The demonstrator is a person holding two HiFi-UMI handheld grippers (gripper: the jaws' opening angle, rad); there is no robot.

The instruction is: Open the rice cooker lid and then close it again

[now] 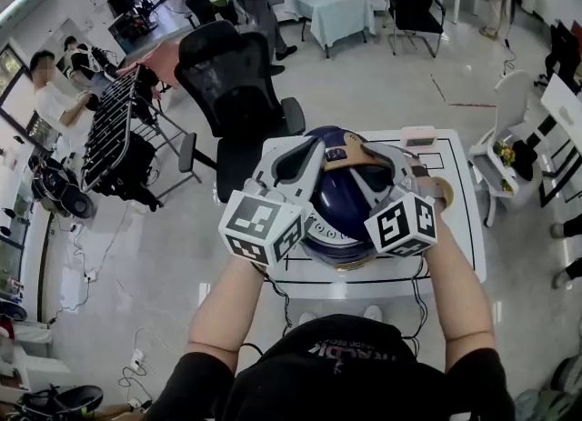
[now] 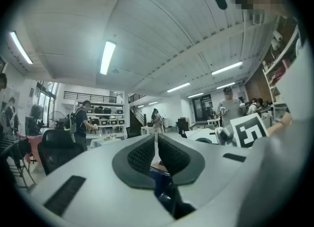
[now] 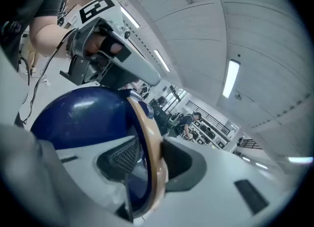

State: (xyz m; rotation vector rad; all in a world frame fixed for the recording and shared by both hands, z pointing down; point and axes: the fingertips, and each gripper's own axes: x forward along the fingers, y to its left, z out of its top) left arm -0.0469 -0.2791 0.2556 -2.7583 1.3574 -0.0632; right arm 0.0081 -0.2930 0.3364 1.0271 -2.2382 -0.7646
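White and ruled with black lines, the surface [image 1: 459, 228] is standing in a busy open workroom, with a black office chair [image 1: 238, 83] just behind it and people working at tables farther back. A dark blue rice cooker [image 1: 341, 201] is sitting near the middle of the surface, and its domed lid is lying down on the body, so whatever is inside is staying hidden. A tan handle [image 1: 359, 154] is arching over the top of the lid. The person is leaning over the cooker with both arms stretched out, and the two tools are meeting at that handle from opposite sides. The right tool [image 3: 152, 157] is clamping the tan band edge-on between its pads, with the blue dome bulging just beyond. The left tool [image 2: 156, 145] is standing drawn in to a thin slit, and a sliver of the tan handle is showing in the lower part of that slit. A small pale box [image 1: 418, 135] is resting at the far right corner of the surface, and a round tan thing [image 1: 444, 190] is lying just right of the cooker.
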